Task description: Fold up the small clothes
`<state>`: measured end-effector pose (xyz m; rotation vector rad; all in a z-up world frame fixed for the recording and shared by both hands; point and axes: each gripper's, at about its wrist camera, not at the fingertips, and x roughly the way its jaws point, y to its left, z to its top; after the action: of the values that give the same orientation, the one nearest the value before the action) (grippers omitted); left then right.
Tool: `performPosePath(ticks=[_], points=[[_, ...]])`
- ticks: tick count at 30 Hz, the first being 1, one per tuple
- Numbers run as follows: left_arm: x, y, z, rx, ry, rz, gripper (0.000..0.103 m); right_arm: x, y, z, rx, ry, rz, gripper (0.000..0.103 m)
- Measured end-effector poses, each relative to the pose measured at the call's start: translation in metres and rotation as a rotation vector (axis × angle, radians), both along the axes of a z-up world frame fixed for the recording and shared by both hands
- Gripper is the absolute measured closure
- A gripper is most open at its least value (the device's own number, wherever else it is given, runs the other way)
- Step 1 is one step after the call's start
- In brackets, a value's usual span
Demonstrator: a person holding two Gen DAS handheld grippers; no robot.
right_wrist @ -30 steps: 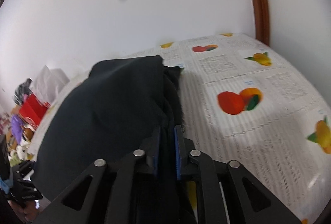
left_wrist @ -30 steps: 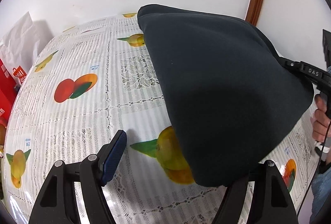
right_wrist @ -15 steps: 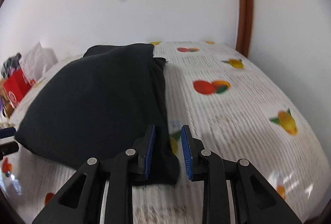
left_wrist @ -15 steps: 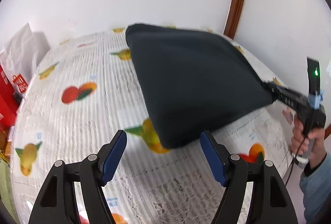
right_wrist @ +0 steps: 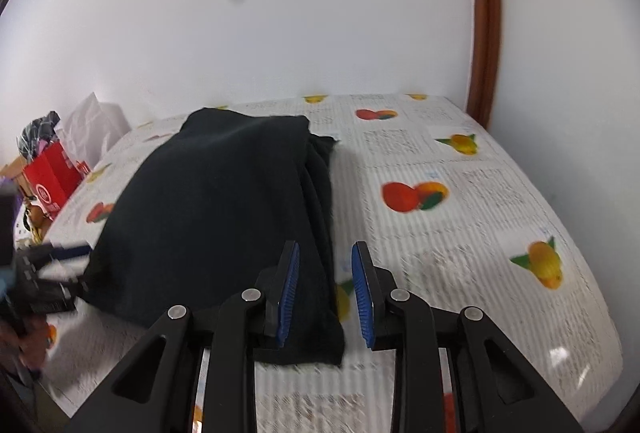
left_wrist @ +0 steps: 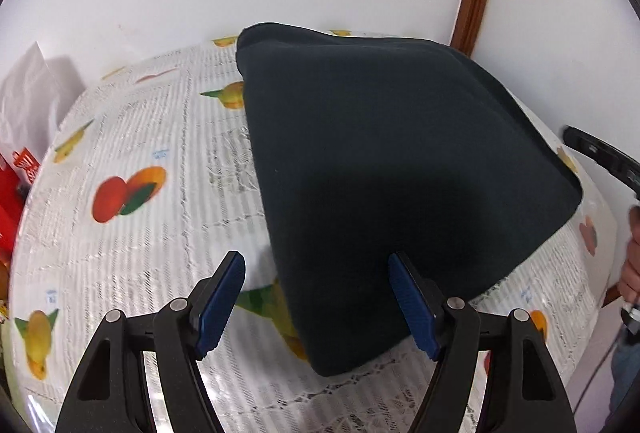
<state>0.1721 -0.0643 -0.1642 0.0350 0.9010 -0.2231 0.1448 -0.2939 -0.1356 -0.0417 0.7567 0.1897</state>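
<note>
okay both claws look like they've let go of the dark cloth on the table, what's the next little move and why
Probably lift both claws clear, then check the fold. The dark garment lies folded on the tablecloth. The right claw, whose jaws have just been opening, grips nothing, and the left claw stands wide open above the cloth's near corner.

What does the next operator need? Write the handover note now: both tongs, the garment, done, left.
Left tongs: open wide, empty, poised over the near corner of the garment.
Right tongs: jaws have just been opening; now open, nothing pressed between the pads, the garment's edge lies below them.
Garment: dark, folded over on itself, flat on the tablecloth; layered edges show on its right side in the right wrist view.
Done: at least one fold laid and let go.
Left: probably another fold or tidying the layered edge; judge by how compact it should be.
</note>
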Motion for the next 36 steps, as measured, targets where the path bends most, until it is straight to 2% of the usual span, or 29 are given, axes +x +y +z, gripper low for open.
performPosePath(ticks=[4,7,8,9,10,13,16,20,22,23,24,27,31,36], points=[[-0.004,0.006,0.011,-0.036,0.011,-0.016,0.031,0.026,0.011,-0.011,0.047,0.028,0.01,0.076],[-0.008,0.009,0.015,-0.025,0.004,-0.023,0.031,0.046,0.017,-0.022,0.073,0.061,0.002,0.077],[-0.009,0.01,0.015,-0.019,0.001,-0.02,0.031,0.053,0.018,-0.027,0.067,0.081,-0.007,0.084],[-0.009,0.011,0.016,-0.017,0.001,-0.017,0.031,0.059,0.018,-0.033,0.061,0.112,-0.016,0.1],[-0.008,0.013,0.016,-0.02,0.005,-0.012,0.031,0.061,0.016,-0.035,0.078,0.122,-0.014,0.1],[-0.003,0.02,0.018,-0.041,0.01,0.002,0.031,0.053,0.005,-0.03,0.13,0.071,-0.022,0.1],[0.006,0.025,0.021,-0.046,0.008,0.01,0.031,0.056,0.012,-0.031,0.069,0.102,-0.016,0.1],[0.018,0.028,0.029,-0.032,-0.006,0.02,0.031,0.062,0.018,-0.004,0.054,0.068,-0.023,0.096],[0.028,0.029,0.033,-0.02,-0.007,0.027,0.031,0.075,0.025,0.008,0.056,0.07,-0.003,0.081],[0.033,0.028,0.035,-0.012,-0.007,0.03,0.031,0.085,0.031,0.013,0.051,0.076,0.005,0.069],[0.039,0.028,0.038,-0.002,-0.011,0.032,0.031,0.093,0.036,0.015,0.044,0.077,0.012,0.063],[0.051,0.027,0.044,0.002,-0.019,0.029,0.031,0.12,0.049,0.017,0.01,0.09,0.016,0.063],[0.068,0.027,0.046,-0.001,-0.02,0.028,0.031,0.157,0.056,0.006,0.009,0.154,-0.004,0.063],[0.088,0.026,0.035,0.0,0.006,0.023,0.031,0.195,0.048,-0.017,0.099,0.247,-0.037,0.063]])
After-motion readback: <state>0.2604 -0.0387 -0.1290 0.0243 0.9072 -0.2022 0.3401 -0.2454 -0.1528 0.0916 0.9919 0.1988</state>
